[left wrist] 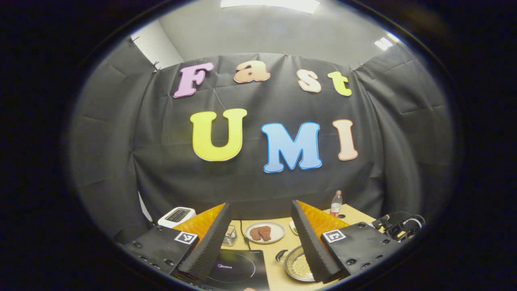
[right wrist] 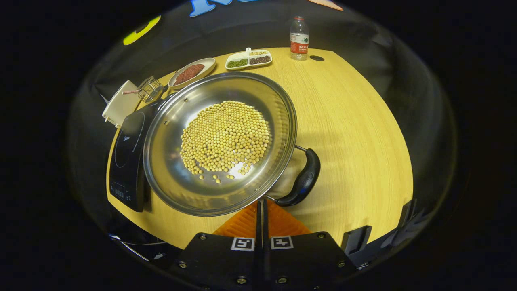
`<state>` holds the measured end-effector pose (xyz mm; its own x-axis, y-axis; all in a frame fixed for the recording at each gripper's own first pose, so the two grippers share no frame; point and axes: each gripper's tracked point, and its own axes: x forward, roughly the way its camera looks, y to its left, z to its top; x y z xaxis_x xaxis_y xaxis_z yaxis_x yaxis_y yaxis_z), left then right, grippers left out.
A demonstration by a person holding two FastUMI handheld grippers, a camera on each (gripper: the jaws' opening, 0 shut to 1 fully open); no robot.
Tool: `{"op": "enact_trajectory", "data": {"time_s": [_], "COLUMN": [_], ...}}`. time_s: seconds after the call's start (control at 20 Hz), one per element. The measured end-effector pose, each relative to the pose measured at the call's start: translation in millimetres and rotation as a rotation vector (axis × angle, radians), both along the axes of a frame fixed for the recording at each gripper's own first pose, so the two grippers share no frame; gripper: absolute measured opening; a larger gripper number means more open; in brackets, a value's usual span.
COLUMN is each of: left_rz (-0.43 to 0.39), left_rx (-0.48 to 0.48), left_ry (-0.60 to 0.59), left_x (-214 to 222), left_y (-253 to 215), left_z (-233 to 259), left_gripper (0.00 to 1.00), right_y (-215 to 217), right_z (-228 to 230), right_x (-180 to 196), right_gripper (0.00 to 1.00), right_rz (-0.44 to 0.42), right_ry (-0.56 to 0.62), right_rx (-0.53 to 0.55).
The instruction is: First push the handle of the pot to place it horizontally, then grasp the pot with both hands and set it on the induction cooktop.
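Pot (right wrist: 220, 143) sits on the table (right wrist: 355, 133), just right of the cooktop (right wrist: 128, 155) — its left rim overhangs the cooktop's edge in the right gripper view. Wide, shallow steel, with a loose pile of yellow beans (right wrist: 226, 137) in the middle.

Handling, our read:
- Stiff, polished metal — slippery for the fingers, so we wouldn't pinch the rim.
- Moderately heavy w/ the beans; load is loose, so any tilt lets them roll. Keep it level on the lift.
- Best holds are the two black handles: near-right one (right wrist: 302, 178) curves along the rim on thin wire posts, far-left one (right wrist: 165, 98) is barely visible behind the rim. Handle looks like plastic, better grip than steel.
- Near-right handle looks to hang down a bit rather than lie flat — can't be sure from this angle. A push from below/outside would prob. level it.

Right gripper (right wrist: 261, 210): fingers closed together, nothing between them, tips just near of the pot rim, next to the handle's lower end.

Left gripper (left wrist: 262, 238): held high, fingers wide apart, holding nothing; pot (left wrist: 298, 264) and cooktop (left wrist: 238, 273) are below it.

Pot not yet on cooktop.
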<state>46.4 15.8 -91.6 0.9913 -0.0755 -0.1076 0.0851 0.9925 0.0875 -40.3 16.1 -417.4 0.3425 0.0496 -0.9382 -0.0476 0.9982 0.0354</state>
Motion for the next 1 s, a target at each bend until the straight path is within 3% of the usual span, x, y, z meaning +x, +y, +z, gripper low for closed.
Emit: {"op": "enact_trajectory", "data": {"time_s": [0.75,1.0], "left_rz": [0.037,0.029], "left_rx": [0.027,0.032], "left_ry": [0.048,0.070], "left_x": [3,7], "left_y": [-10,-23], "left_z": [-20,-28], "left_gripper": [0.99,0.97], "right_y": [-54,-66], "right_z": [-8,-7], "right_x": [51,68], "right_gripper": [0.01,0.01], "right_rz": [-0.042,-0.010], "right_ry": [-0.003,-0.027], "right_rx": [-0.067,-0.101]}}
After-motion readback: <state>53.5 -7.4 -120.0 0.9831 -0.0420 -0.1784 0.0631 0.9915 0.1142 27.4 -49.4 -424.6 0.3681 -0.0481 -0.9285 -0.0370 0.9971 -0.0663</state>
